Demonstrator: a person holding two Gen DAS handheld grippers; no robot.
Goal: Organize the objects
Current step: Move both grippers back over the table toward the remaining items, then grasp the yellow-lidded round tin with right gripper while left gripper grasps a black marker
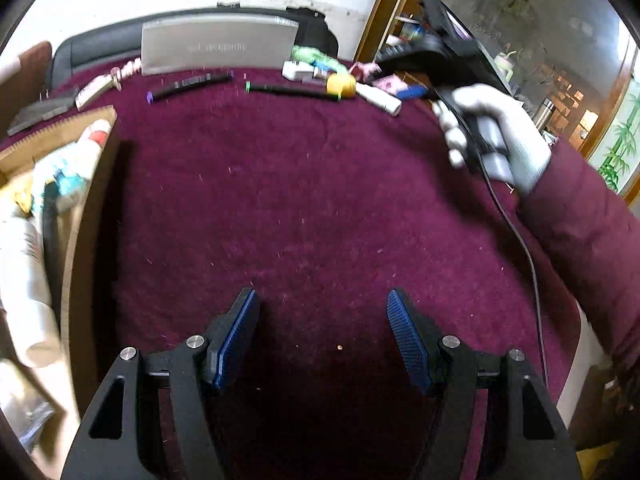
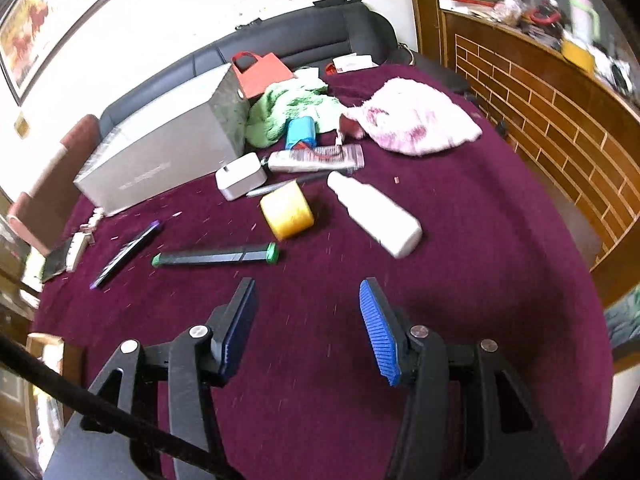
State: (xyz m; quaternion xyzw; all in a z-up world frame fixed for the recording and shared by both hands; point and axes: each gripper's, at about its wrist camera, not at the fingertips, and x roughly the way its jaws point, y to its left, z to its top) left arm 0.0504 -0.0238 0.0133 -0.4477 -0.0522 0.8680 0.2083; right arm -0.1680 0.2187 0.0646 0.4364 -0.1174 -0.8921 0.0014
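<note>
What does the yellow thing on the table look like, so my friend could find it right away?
Find the big grey box at the back of the dark red tablecloth. Just in front of it, between a small white box and a white bottle, lies the yellow spool. It is the only yellow thing there, short and round like a drum.

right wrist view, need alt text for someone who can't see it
The open right gripper hovers empty over a maroon cloth-covered table, pointing toward a black stick with green end caps, a yellow spool of thread and a white plastic bottle lying on its side. Behind them sit a grey rectangular box, a green cloth and a pink-stained white cloth.
</note>
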